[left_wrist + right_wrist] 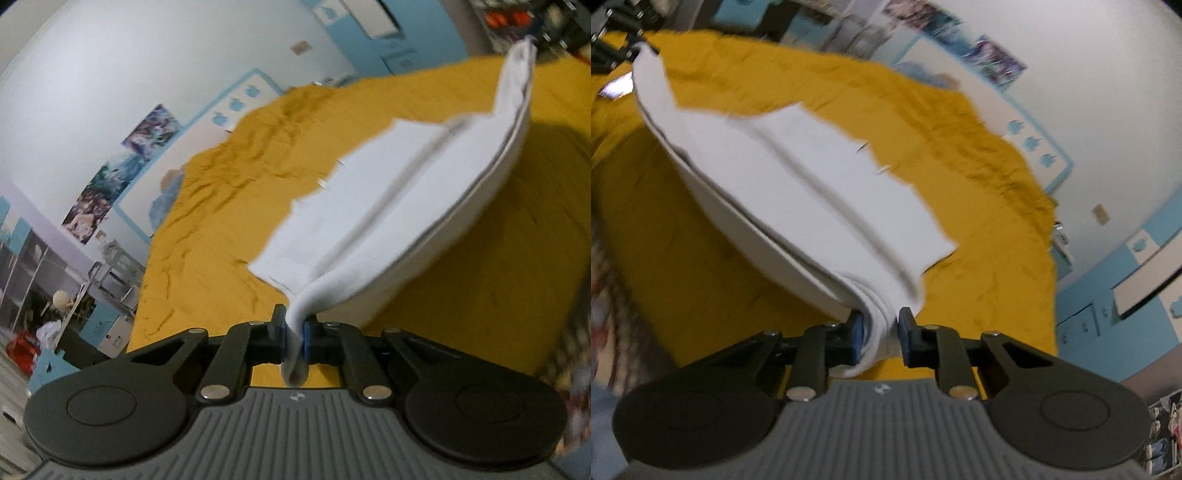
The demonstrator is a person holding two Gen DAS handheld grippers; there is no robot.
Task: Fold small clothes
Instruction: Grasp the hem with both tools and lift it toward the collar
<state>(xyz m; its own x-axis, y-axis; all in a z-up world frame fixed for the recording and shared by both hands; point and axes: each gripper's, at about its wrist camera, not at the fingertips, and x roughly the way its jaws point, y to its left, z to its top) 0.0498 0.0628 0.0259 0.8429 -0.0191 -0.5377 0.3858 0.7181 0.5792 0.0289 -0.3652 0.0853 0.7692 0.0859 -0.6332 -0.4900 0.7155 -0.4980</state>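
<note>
A white garment [399, 206] hangs stretched in the air above a mustard-yellow cloth-covered table [229, 206]. My left gripper [294, 332] is shut on one bunched end of it. In the right wrist view the same white garment [798, 177] runs away from me, folded in layers, and my right gripper [882, 332] is shut on its near end. Each view shows the other gripper small at the garment's far end: the right gripper [554, 33] and the left gripper [617, 48]. The garment's loose edge droops toward the table.
The yellow cloth [979, 155] is wrinkled toward the far side. A white wall with posters [147, 129] and blue cabinets [1126, 288] lies beyond the table. Chairs and clutter [55, 314] stand at the left on the floor.
</note>
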